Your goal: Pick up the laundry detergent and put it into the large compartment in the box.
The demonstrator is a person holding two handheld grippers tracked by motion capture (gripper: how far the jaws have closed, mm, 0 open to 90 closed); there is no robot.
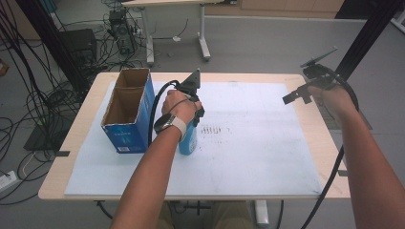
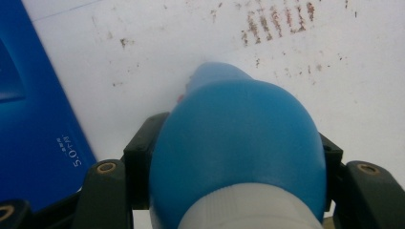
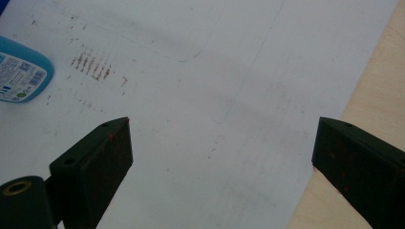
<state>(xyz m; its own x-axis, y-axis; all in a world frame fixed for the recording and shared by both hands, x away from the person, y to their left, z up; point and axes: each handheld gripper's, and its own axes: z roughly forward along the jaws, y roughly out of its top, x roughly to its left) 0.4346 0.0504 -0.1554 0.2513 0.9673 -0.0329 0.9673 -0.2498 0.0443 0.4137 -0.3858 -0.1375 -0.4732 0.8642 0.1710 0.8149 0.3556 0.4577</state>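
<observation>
From above our side we looked forward and down across the whole table [image 1: 305, 186]. The left gripper view sat tight against the blue bottle [image 2: 239, 138], facing the white mat [image 2: 143, 57]. The right gripper view looked down from farther off, sharing that bottle [image 3: 21, 71] and mat [image 3: 215, 95].

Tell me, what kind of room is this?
Probably a lab or workshop: loose cables sprawl over the floor, a bare work table carries a white sheet, and black frame posts stand around it.

Blue bottle [image 1: 188, 138] with white cap, lying on white mat, just beside blue box
</observation>
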